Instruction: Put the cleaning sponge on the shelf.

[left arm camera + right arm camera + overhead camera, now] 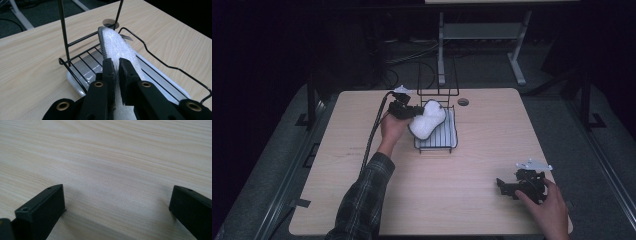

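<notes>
A white sponge [117,46] is pinched tight by the left gripper [116,71] and held over the wire rack [160,62] on the table [452,200]. The right gripper [117,202] is spread wide, with nothing held.

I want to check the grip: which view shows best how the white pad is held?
The left gripper view: the left hand-held gripper is clamped on the white pad. The high view shows the pad small, over the wire rack.
</notes>
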A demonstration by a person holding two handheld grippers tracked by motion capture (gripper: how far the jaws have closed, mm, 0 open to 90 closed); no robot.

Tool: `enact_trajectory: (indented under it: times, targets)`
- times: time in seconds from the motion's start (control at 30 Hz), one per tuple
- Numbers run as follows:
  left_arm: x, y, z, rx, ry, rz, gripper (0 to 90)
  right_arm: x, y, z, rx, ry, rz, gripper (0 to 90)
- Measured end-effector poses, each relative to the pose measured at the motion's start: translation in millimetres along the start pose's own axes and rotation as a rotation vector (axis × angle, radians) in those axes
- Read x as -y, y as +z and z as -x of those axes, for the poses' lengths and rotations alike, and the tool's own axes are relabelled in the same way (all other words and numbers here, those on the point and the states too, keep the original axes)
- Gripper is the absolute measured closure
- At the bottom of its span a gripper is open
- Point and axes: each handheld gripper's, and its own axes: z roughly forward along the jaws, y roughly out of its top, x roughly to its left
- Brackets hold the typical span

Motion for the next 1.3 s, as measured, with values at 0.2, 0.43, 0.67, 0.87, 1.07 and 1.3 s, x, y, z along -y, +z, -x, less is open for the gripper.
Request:
enact_trajectory:
  times: [0.2, 0.43, 0.67, 0.87, 1.07, 1.3]
  targets:
    - [0.3, 1.5, 0.7, -0.017, 0.004, -0.007, 80.2, 0.0, 0.0, 0.0, 0.000, 0.000, 0.000, 0.0]
    - [2.9, 1.6, -0.3, -0.035, 0.008, -0.020, 70.3, 0.0, 0.0, 0.0, 0.000, 0.000, 0.000, 0.0]
    - [6.7, -2.4, 1.2, -0.034, 0.013, -0.004, 68.8, 0.0, 0.0, 0.0, 0.000, 0.000, 0.000, 0.0]
    - [10.3, -10.6, 6.1, 0.012, 0.030, 0.003, 89.7, 0.0, 0.0, 0.0, 0.000, 0.000, 0.000, 0.0]
    - [21.3, -12.5, 17.0, 0.032, 0.060, -0.024, 89.8, 0.0, 0.0, 0.0, 0.000, 0.000, 0.000, 0.0]
    - [37.4, -3.9, 26.9, 0.052, 0.076, -0.060, 89.9, 0.0, 0.0, 0.0, 0.000, 0.000, 0.000, 0.0]
